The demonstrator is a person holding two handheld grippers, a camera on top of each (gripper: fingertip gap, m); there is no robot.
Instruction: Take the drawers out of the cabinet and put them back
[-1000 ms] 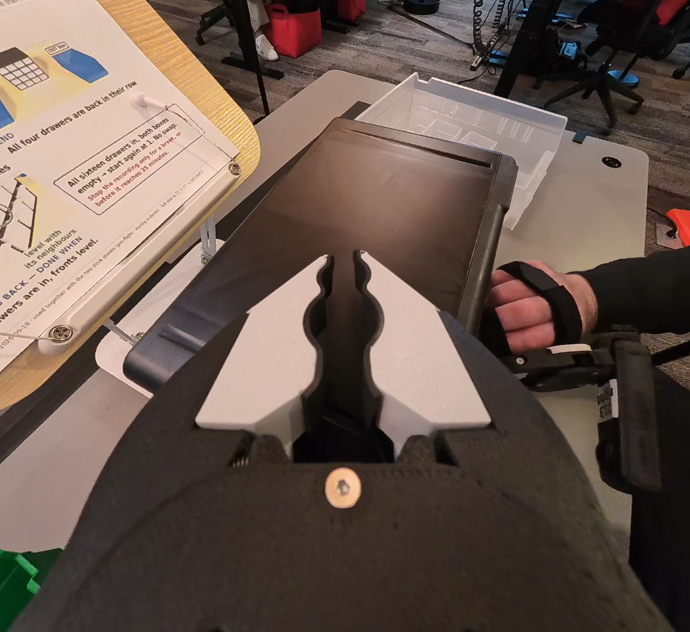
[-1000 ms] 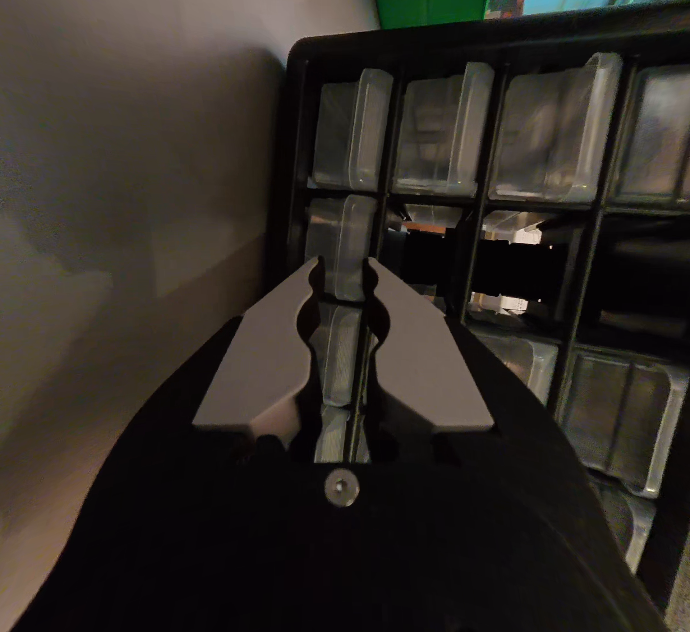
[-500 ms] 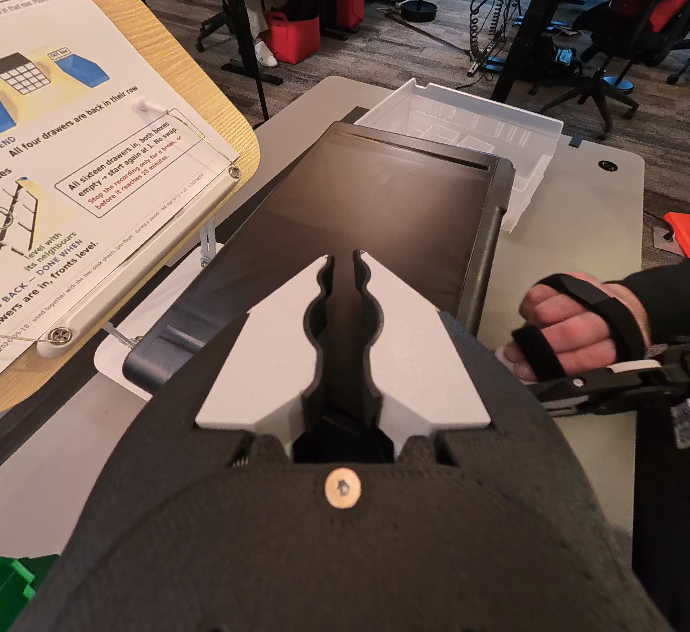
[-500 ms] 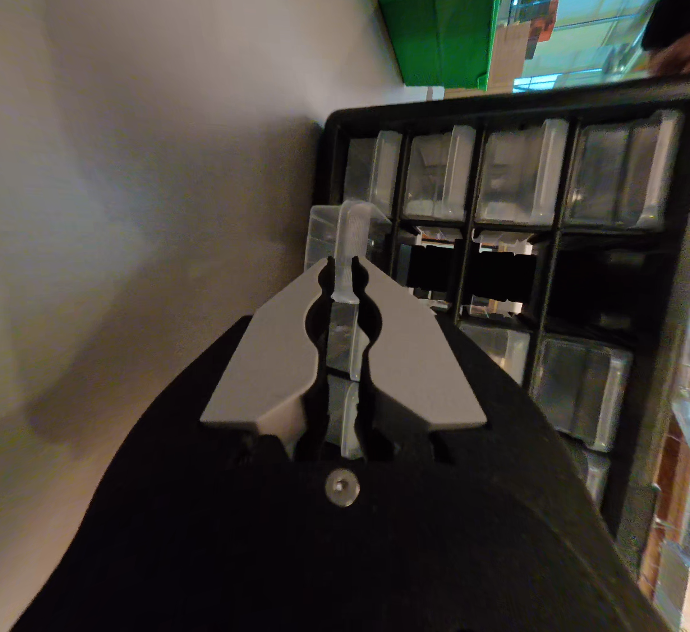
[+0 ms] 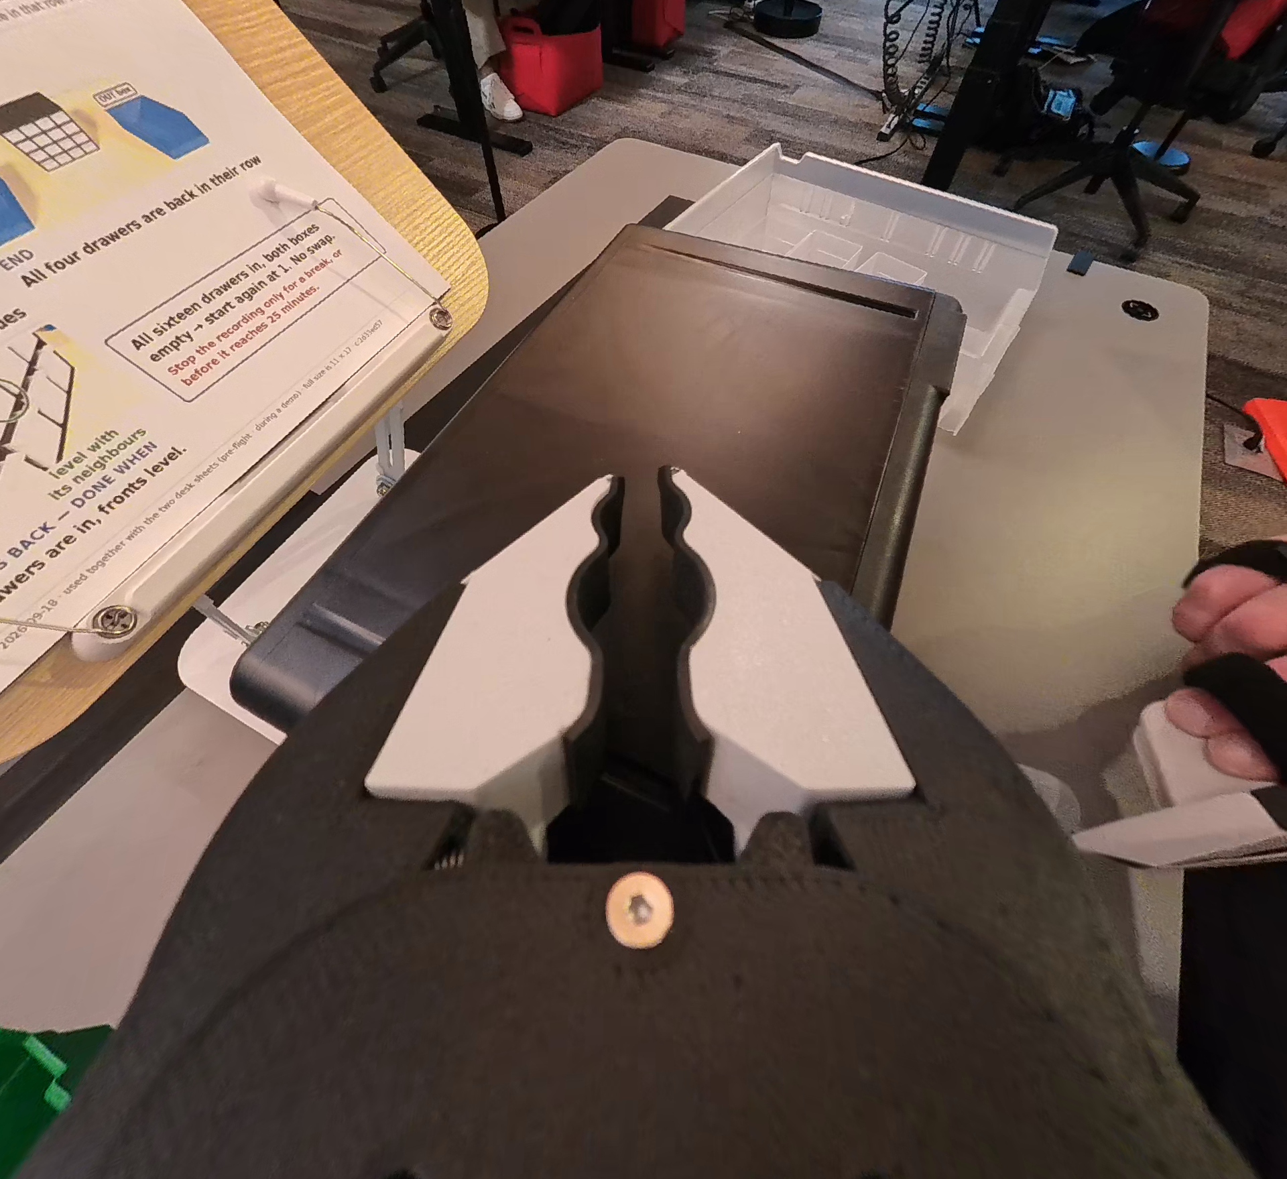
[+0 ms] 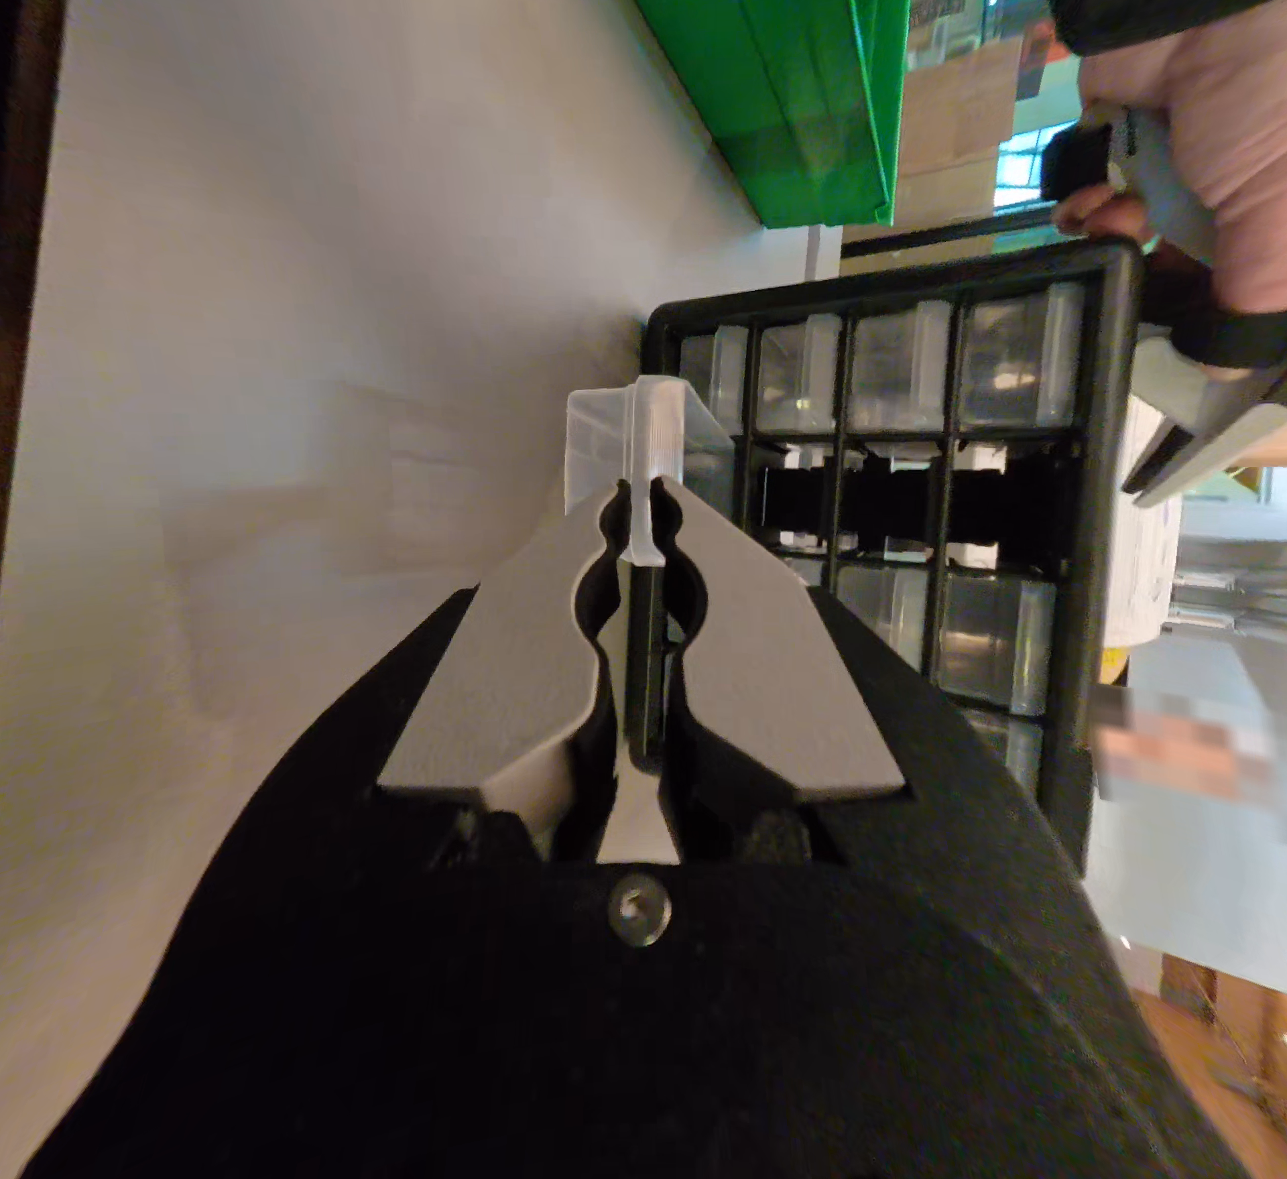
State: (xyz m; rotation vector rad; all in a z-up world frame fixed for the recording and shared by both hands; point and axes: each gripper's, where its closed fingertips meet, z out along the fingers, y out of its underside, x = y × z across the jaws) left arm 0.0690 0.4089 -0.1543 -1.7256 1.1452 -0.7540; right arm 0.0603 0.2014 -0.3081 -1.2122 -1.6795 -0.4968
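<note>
The black drawer cabinet (image 5: 696, 365) stands on the table, and I see its top in the left wrist view. My left gripper (image 5: 641, 473) is shut and rests on that top. The right wrist view shows the cabinet's front (image 6: 1107, 519), rotated, with clear drawers in most slots and one row of empty slots (image 6: 898, 505). My right gripper (image 6: 641, 484) is shut on the handle of a clear drawer (image 6: 599, 442), held just outside the cabinet's front at the end of that row. The hand on the right gripper (image 5: 1233, 602) shows at the right edge.
A white divided tray (image 5: 905, 233) lies behind the cabinet. An instruction board (image 5: 174, 310) stands to the left. A green bin (image 6: 766, 52) sits on the grey table (image 5: 1079, 519) beside the cabinet. Desks, chairs and red bags stand on the floor beyond.
My right gripper has pulled the clear drawer out of its slot and backed away from the cabinet. Its hand has moved right in the left wrist view. My left gripper has stayed put.
</note>
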